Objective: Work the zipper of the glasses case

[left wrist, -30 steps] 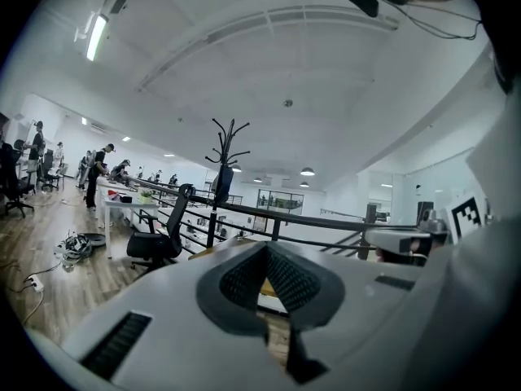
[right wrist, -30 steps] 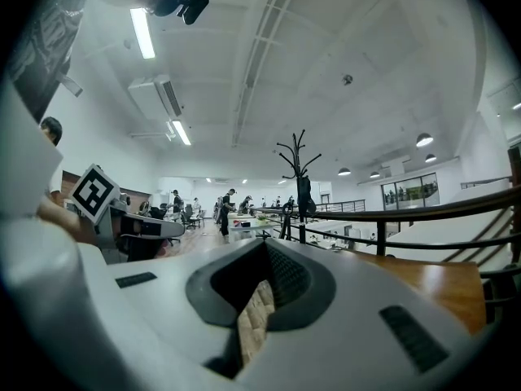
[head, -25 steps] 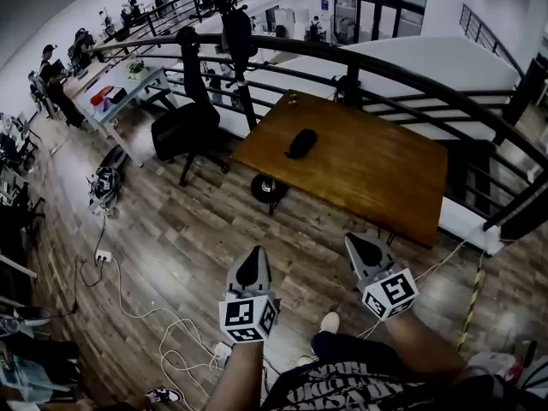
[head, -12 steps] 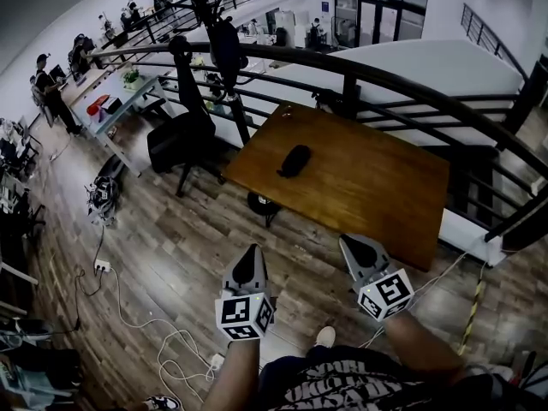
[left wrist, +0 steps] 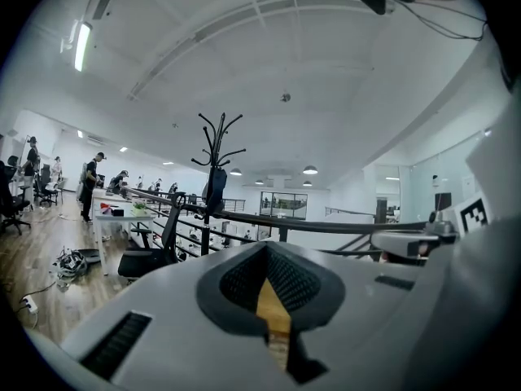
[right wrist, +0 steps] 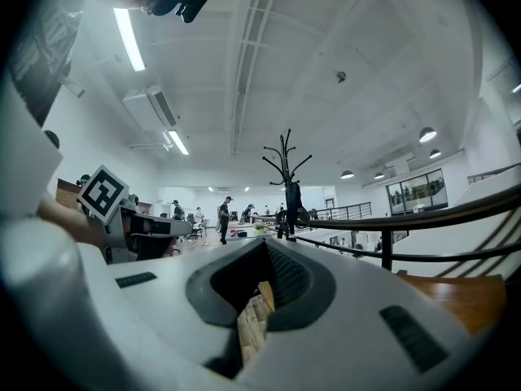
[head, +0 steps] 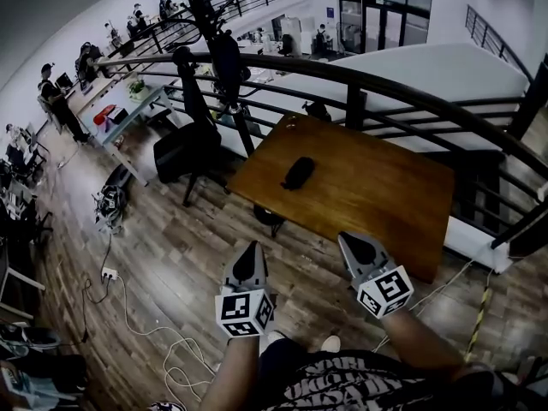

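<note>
The wood floor (head: 163,229) fills most of the head view. A dark curved railing (head: 394,88) runs across behind the table. The brown wood table (head: 385,195) stands on the floor, right by the railing. To the left of the table is a black office chair (head: 184,148). Behind the chair a tall black coat rack (head: 204,15) stands with a dark coat (head: 228,58) hanging on it. Far off on the left there is a white desk (head: 128,101) with people near it.

The person's two arms reach out from the bottom of the head view. The left gripper (head: 249,251) is held out over the floor, in front of the table. Its jaws are pressed tight together and nothing is between them. The right gripper (head: 349,242) is just beside it, close to the near edge of the table. Its jaws are closed tight too, and it holds nothing. Both point about level toward the table.

The black glasses case (head: 299,171) lies flat on the table, toward the left side. It is well apart from both grippers, and nothing touches it. White cords (head: 158,336) lie in loops on the floor at the lower left.
</note>
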The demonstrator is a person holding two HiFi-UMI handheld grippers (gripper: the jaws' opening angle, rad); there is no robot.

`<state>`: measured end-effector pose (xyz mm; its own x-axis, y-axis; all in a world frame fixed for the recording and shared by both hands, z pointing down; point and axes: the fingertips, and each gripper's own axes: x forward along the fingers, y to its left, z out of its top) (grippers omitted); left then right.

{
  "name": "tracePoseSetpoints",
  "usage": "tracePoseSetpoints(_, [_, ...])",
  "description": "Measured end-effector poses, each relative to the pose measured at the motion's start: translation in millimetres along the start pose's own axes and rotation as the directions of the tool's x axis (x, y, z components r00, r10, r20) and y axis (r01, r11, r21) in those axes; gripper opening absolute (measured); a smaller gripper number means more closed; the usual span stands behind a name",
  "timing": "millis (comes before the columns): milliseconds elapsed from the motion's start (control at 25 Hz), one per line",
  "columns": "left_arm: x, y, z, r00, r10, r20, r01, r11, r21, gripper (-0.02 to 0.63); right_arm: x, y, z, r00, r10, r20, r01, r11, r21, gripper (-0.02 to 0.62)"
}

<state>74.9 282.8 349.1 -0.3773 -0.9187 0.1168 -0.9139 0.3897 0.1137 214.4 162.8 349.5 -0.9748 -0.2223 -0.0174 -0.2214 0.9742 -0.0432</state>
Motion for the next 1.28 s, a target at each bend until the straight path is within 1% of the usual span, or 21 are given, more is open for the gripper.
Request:
tracePoseSetpoints(160, [31,23,-7,1.000,-0.014,-0.012,0.014,1.000,0.005,0.005,35,-9,-13,1.000,-0.012,-0.007,0.012,1.000,0.002,-0.009])
tracePoseSetpoints(240, [42,25,-13,0.999,-0.029,-0.019,0.030,1.000,0.006,0.005,41,-17,-20,0.999,-0.029,-0.017,0.029,1.000,0.005,-0.009])
tracePoseSetpoints(320, [51,26,-16,0.999,-0.049,-0.023,0.049,0.999,-0.003,0.005,44,-21,-22,0.999,-0.048,-0.025,0.048,0.999,0.004,-0.009])
tracePoseSetpoints(400, [64,38,-18,0.998,-0.063,-0.026,0.062,0.998,-0.018,0.005,56,-21,-24,0.997,-0.063,-0.036,0.063,0.998,-0.006,-0.009])
tracePoseSetpoints(560, [86,70,-17,0.995,-0.099,-0.028,0.098,0.994,-0.041,0.005,91,-11,-28,0.994,-0.089,-0.058,0.088,0.996,-0.019,-0.009])
tracePoseSetpoints(640, [92,77,-13,0.993,-0.118,-0.022,0.117,0.993,-0.027,0.005,103,-6,-25,0.994,-0.097,-0.057,0.095,0.995,-0.028,-0.009])
tracePoseSetpoints(720, [101,89,-9,0.991,-0.130,-0.018,0.130,0.991,0.007,0.005,119,-2,-23,0.993,-0.102,-0.051,0.100,0.994,-0.041,-0.009])
tracePoseSetpoints(800, [109,105,-7,0.990,-0.142,-0.019,0.142,0.990,0.018,0.005,138,4,-28,0.992,-0.111,-0.060,0.108,0.993,-0.048,-0.009])
tracePoseSetpoints(1000, [124,148,-6,0.986,-0.167,-0.022,0.167,0.986,-0.010,0.005,179,17,-37,0.987,-0.143,-0.076,0.140,0.989,-0.046,-0.009])
tracePoseSetpoints(1160, [132,168,-4,0.979,-0.201,-0.027,0.201,0.979,-0.021,0.005,205,27,-35,0.983,-0.165,-0.075,0.162,0.986,-0.049,-0.009])
tracePoseSetpoints(1280, [140,179,-8,0.971,-0.233,-0.046,0.232,0.972,-0.026,0.005,222,33,-36,0.980,-0.181,-0.077,0.178,0.983,-0.051,-0.009])
